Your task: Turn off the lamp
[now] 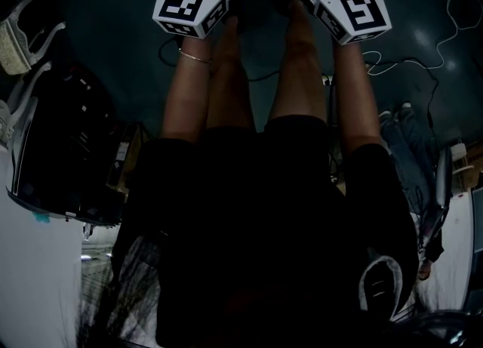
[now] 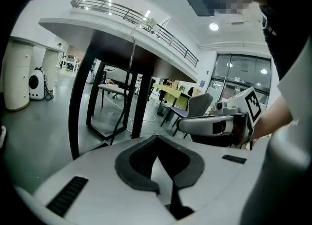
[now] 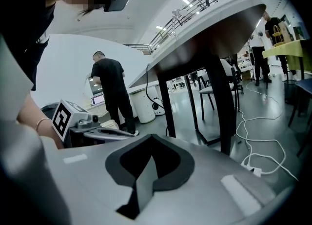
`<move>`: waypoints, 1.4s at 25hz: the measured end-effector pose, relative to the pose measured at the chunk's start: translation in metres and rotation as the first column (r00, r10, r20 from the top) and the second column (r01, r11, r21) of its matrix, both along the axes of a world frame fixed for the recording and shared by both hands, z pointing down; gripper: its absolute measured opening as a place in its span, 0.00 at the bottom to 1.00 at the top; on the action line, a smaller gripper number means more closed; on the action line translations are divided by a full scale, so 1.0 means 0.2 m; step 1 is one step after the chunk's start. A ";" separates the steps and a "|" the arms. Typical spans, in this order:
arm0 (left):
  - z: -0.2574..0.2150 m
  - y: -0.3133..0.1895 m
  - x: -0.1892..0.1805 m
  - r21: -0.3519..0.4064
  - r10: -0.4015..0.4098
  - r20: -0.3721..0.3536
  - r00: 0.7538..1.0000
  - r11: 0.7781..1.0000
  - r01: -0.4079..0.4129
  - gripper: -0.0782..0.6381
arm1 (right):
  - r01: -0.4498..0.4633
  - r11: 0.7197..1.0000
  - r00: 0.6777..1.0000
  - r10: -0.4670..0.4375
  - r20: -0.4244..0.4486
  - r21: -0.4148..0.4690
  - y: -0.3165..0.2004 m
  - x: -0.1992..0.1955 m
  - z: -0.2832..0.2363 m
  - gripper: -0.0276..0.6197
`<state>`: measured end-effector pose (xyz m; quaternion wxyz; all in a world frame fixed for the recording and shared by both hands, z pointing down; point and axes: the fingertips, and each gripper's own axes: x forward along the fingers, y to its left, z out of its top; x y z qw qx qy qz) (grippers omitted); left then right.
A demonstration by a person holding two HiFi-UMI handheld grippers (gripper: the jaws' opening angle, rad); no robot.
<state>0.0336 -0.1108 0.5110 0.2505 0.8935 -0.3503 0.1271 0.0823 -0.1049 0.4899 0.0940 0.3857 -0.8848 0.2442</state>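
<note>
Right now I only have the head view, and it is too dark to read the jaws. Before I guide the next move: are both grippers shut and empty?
Observer: Yes. The left gripper has its jaws together with nothing between them, and so does the right gripper.
Operator: What does the right one face?
Observer: A dark-legged table, seen from low down.
Operator: Anyone close by?
Observer: A person in black stands left of that table, back turned.

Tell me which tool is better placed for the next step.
Neither clearly: left tool and right tool are both shut, empty, side by side, and no lamp shows in any view.
</note>
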 end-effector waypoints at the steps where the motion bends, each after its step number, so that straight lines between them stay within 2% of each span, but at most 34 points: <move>1: -0.02 0.01 0.01 0.003 0.003 -0.001 1.000 1.000 -0.003 0.12 | 0.000 1.000 1.000 0.000 -0.001 0.002 0.00 0.00 -0.01 0.05; 11: -0.25 0.06 0.01 0.042 0.009 -0.008 1.000 0.999 -0.009 0.12 | -0.002 1.000 1.000 0.002 0.010 0.025 0.06 -0.01 -0.18 0.04; 22: -0.50 0.07 -0.04 0.051 -0.041 -0.026 0.999 0.998 0.042 0.12 | 0.018 0.998 1.000 -0.019 0.022 0.061 0.07 -0.07 -0.41 0.04; 27: -0.63 0.09 -0.03 0.084 -0.024 -0.044 0.999 0.996 0.028 0.12 | 0.013 0.998 1.000 -0.013 0.013 0.059 0.10 -0.07 -0.52 0.05; 30: -0.70 0.12 -0.01 0.077 -0.001 -0.024 1.000 0.997 0.002 0.12 | 0.019 0.998 1.000 -0.019 -0.010 0.062 0.13 -0.07 -0.59 0.05; 35: -0.84 0.15 0.00 0.111 0.040 -0.020 0.999 0.993 -0.037 0.12 | 0.015 0.997 1.000 -0.016 0.008 0.073 0.15 -0.10 -0.72 0.04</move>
